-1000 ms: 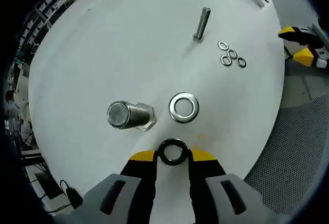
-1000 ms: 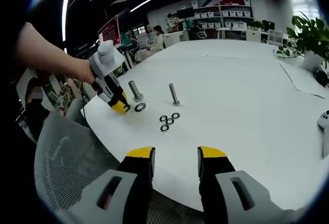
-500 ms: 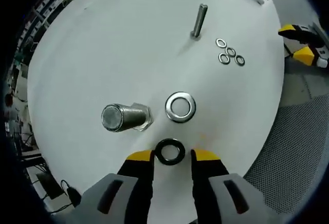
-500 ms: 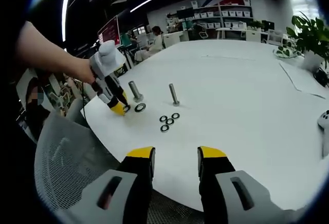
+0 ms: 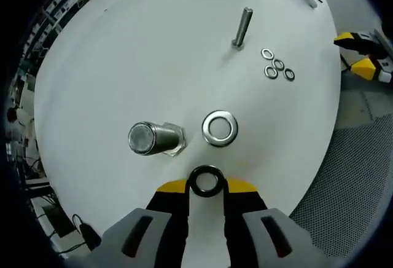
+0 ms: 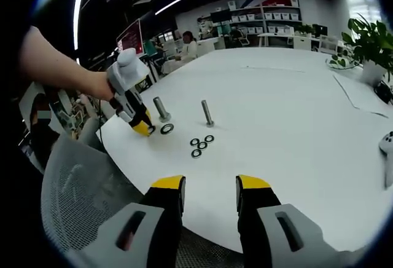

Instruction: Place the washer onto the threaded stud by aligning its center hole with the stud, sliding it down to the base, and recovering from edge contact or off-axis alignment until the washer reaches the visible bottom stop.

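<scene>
The left gripper (image 5: 207, 186) has its yellow-tipped jaws pressed against the two sides of a black washer (image 5: 206, 181), which lies flat on the white table (image 5: 123, 59). At twelve o'clock from it, close by, lies a larger silver washer (image 5: 220, 128); at ten o'clock stands the thick threaded stud (image 5: 153, 138) on its hex base. Farther off at one o'clock rise a slim bolt (image 5: 241, 28) and four small washers (image 5: 277, 67).

The right gripper (image 6: 209, 188) hangs wide apart, holding nothing, over the table's near edge, with a mesh chair (image 6: 80, 188) at eight o'clock.
</scene>
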Tool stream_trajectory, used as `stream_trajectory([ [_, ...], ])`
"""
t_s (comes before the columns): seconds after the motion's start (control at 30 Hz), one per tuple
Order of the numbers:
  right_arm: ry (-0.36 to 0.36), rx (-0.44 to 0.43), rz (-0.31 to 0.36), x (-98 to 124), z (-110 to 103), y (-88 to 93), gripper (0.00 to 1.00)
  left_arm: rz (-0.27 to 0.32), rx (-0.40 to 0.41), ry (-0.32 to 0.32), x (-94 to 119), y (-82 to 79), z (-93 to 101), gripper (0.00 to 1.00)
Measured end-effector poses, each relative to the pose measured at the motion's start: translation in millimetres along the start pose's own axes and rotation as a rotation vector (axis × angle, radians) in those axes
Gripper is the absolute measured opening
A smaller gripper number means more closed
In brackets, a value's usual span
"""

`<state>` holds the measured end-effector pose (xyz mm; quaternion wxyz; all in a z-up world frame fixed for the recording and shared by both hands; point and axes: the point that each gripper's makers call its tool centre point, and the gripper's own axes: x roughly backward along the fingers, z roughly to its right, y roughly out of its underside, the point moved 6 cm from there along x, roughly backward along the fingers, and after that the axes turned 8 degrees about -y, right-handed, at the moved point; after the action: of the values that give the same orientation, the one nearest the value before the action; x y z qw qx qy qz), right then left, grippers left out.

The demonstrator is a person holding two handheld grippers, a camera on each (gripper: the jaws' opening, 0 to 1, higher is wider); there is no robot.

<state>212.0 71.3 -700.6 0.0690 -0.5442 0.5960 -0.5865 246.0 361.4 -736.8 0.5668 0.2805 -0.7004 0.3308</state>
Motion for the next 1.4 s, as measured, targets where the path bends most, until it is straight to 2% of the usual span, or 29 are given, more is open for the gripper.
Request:
stream_trajectory([
  [0.17,-0.005,0.003,-0.004,0,-1,0.3,0.36,0.006,-0.002,-0.001,1,1.4,1.0,0.18],
  [0.27,-0.005,0.0,-0.003,-1,-1,0.3,0.36,0.03,0.011,-0.006,5,0.1,-0.1,0.18],
  [0.37,-0.009,0.003,-0.005,-1,-1,0.4,0.36,0.058,0.036,0.007,13,-3.3,-2.0,0.18],
  [0.63,-0.012,0.004,-0.007,-1,-1,0.7,0.36,0.106,0.02,-0.012,34,-6.0,-9.8,0.18],
  [1.03,-0.016,0.006,-0.008,-1,-1,0.9,0.35,0.157,-0.047,-0.043,66,-24.8,-21.8,0.18],
  [1.2,-0.016,0.005,-0.007,-1,-1,0.8,0.35,0.167,-0.067,-0.052,71,-34.5,-26.3,0.18],
  [1.4,-0.014,0.005,-0.005,-1,0,0.7,0.35,0.163,-0.079,-0.059,67,-41.6,-33.0,0.18],
])
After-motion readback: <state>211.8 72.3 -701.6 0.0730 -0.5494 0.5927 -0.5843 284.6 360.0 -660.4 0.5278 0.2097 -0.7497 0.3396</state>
